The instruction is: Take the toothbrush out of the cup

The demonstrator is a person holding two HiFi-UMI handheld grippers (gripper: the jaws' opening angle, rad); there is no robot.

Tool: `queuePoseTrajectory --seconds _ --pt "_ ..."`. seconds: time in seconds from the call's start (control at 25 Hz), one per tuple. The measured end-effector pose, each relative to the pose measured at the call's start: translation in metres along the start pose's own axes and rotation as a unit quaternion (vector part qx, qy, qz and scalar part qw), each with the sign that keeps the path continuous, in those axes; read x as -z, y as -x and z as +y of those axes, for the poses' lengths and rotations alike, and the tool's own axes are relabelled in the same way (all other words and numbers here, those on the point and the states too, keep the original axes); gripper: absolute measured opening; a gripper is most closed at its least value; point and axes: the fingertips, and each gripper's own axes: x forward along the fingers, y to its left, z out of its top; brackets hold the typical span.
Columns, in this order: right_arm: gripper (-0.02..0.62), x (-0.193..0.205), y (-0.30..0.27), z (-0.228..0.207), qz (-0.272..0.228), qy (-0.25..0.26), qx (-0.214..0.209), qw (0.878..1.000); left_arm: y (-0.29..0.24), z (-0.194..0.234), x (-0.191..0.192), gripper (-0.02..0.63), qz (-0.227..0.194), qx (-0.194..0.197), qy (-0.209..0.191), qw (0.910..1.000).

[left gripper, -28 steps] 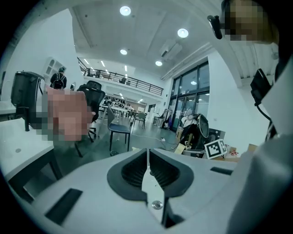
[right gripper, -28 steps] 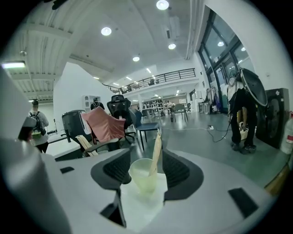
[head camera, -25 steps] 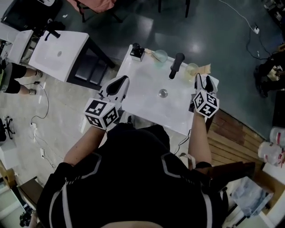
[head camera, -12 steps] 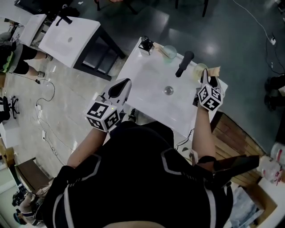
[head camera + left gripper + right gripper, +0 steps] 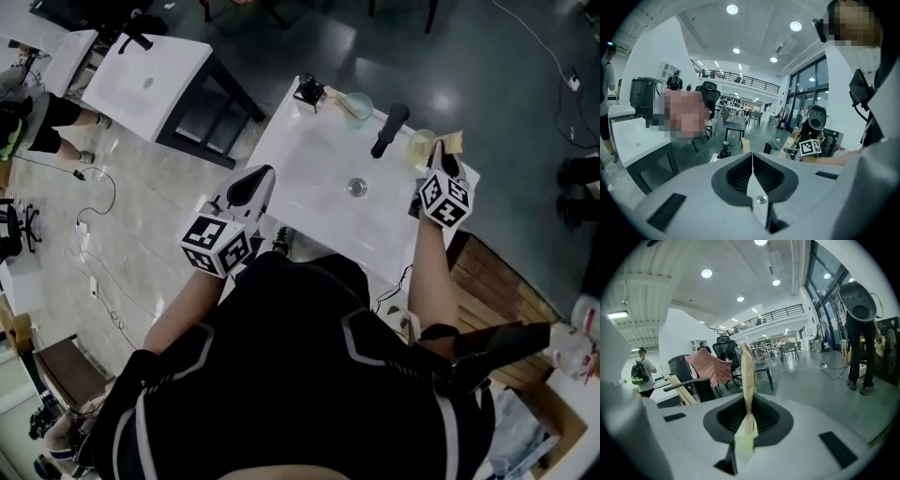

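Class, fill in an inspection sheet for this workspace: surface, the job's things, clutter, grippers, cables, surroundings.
Surface: white sink top with drain and black tap.
Job's things: beige toothbrush, by the cup at the far right corner.
Clutter: second cup; small black object.
Grippers: right gripper, jaws closing on the toothbrush; left gripper, shut, empty.
Cables: floor cable at left; another cable at far right.
Surroundings: second sink table; wooden flooring.

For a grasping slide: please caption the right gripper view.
Right gripper, jaws closing on the tan toothbrush standing between them; open hall behind.
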Motion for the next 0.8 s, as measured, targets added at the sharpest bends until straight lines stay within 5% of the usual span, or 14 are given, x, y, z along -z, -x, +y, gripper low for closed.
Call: queuePoseTrajectory --seconds 0.8 --pt "0.038 -0.140 0.096 0.058 -0.110 0.040 0.044 0.992 -0.025 0.017 -0.082 0.006 -0.078 0.141 -0.034 0.9864"
